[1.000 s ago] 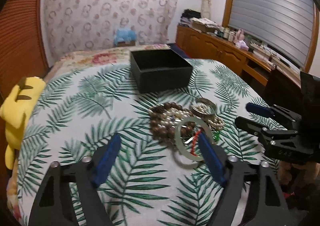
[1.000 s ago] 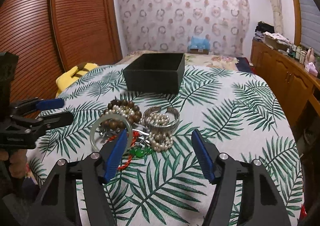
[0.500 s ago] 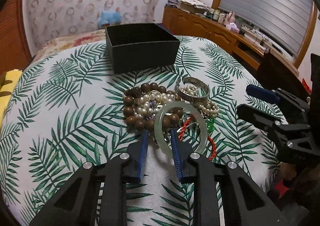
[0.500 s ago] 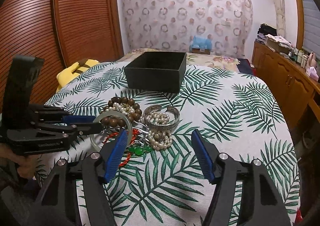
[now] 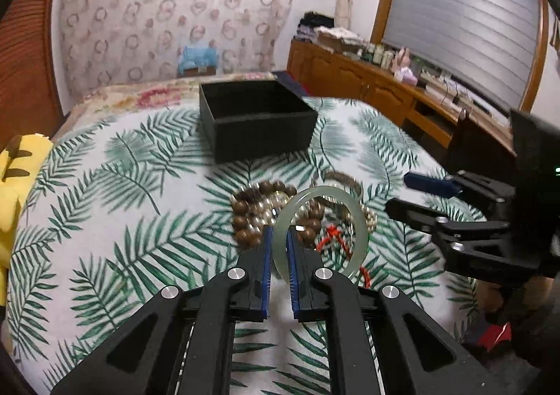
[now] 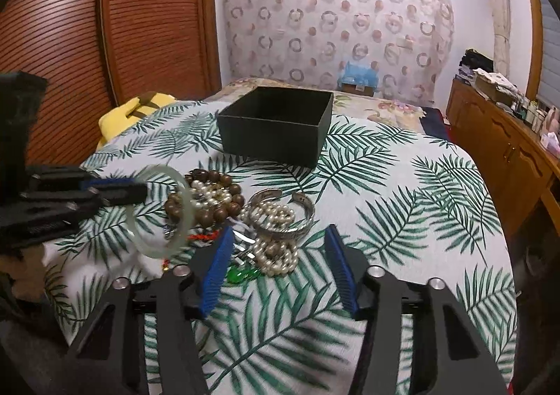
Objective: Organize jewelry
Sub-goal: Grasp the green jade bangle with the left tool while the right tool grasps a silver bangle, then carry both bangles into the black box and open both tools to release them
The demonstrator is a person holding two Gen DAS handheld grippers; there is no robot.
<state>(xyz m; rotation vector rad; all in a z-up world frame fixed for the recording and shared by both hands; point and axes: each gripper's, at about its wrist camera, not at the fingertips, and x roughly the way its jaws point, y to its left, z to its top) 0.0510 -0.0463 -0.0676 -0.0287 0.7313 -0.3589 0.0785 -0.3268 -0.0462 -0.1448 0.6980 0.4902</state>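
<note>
A bed (image 5: 105, 220) covered in a palm-leaf spread fills both views. Toward its far side sits an open black box (image 5: 259, 122), apart from everything else; nothing can be seen inside it.

Nearer the cameras lies a heap of jewelry. In it are a brown bead bracelet (image 6: 210, 199), a string of pearls (image 6: 276, 251) and a silver cuff (image 6: 283, 213), all touching or overlapping. A red cord (image 5: 332, 237) and a small green stone (image 6: 239, 275) lie at the heap's near edge.

The left gripper (image 5: 278, 248) has just been closing, and its blue pads are now clamped on the near-left rim of a pale green bangle (image 5: 322, 230). The bangle stands tilted up on edge from the pads, out over the beads and the red cord. In the right wrist view it (image 6: 164, 213) sticks out from the left gripper (image 6: 140, 190) at the heap's left side; whether its lower rim rests on the spread I cannot tell.

The right gripper (image 6: 280, 269) has just been closing partway; its jaws stand apart with nothing pressed between them. The pearls and the cuff lie just ahead between its fingers, and the green stone is near its left finger (image 6: 217, 269). From the left wrist view the right gripper (image 5: 416, 199) sits to the right of the heap, clear of the bangle.
</note>
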